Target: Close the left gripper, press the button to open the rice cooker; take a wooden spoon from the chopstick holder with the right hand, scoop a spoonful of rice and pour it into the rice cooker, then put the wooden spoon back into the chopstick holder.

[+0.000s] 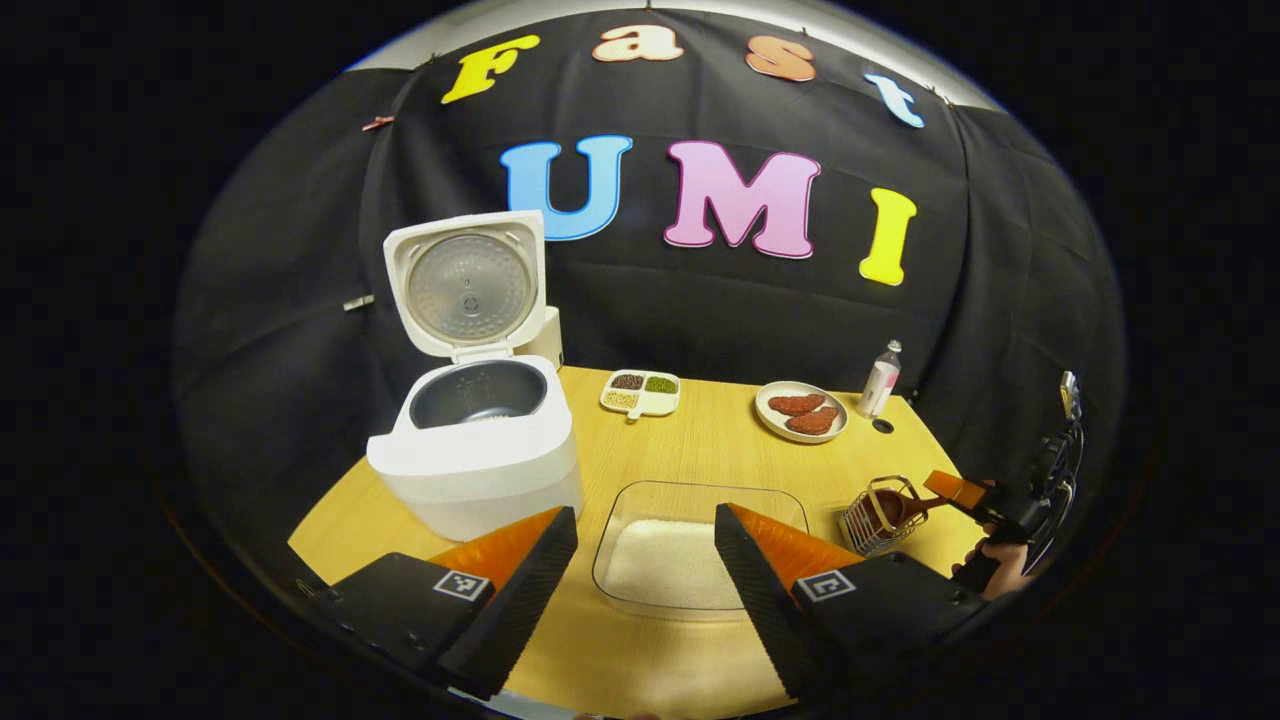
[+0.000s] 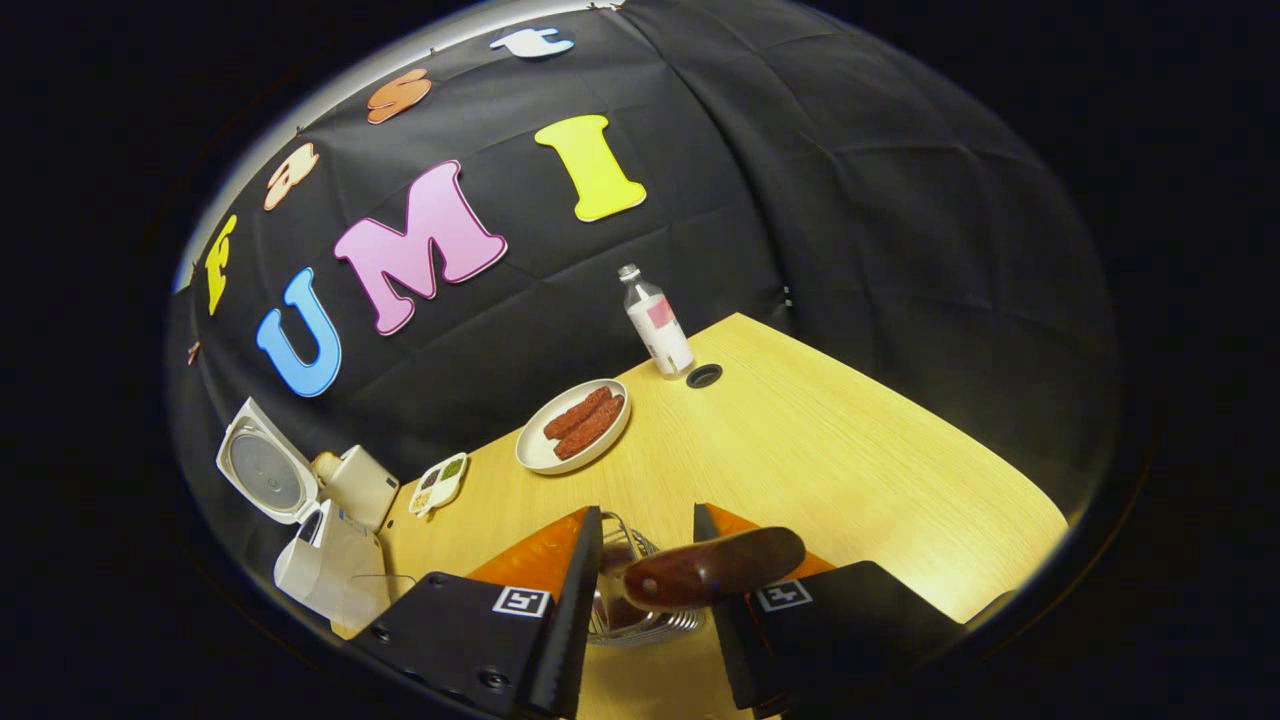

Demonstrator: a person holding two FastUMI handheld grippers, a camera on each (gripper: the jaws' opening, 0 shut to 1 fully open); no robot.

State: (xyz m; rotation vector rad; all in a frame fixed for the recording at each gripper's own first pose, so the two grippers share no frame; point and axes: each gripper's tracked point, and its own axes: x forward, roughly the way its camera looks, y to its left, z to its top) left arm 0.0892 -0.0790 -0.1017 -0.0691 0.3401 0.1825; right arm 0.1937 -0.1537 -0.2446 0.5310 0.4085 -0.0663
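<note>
One tabletop [image 1: 720, 440] of pale wood carries every item. The rice cooker [image 1: 478, 450] is the largest; it stands near the left edge in the left gripper view, lid upright and fully open, inner pot exposed. In the right gripper view the rice cooker [image 2: 325, 560] sits at the far left end of the tabletop [image 2: 850, 450].

A clear tray of rice [image 1: 680, 555] lies at the near edge, just right of the cooker, between the fingers of the left tongs [image 1: 645, 560]. The left tongs are spread wide and grip nothing.

A plate [image 1: 801, 410] with two reddish-brown pieces rests toward the back edge; a bottle [image 1: 880, 380] stands upright just beside it at the back right corner. A small divided dish [image 1: 641, 392] of grains lies at the back edge, right of the cooker.

The wire chopstick holder [image 1: 872, 520] stands near the right edge, with the wooden spoon [image 1: 895, 508] leaning in it. The right tongs [image 1: 960, 490] reach it from the right, in a hand [image 1: 1000, 570].

In the right gripper view, the right tongs [image 2: 648, 580] straddle the chopstick holder [image 2: 630, 600]. The wooden spoon [image 2: 715, 568] lies across the gap, touching the right finger; whether both fingers press on it cannot be determined.
</note>
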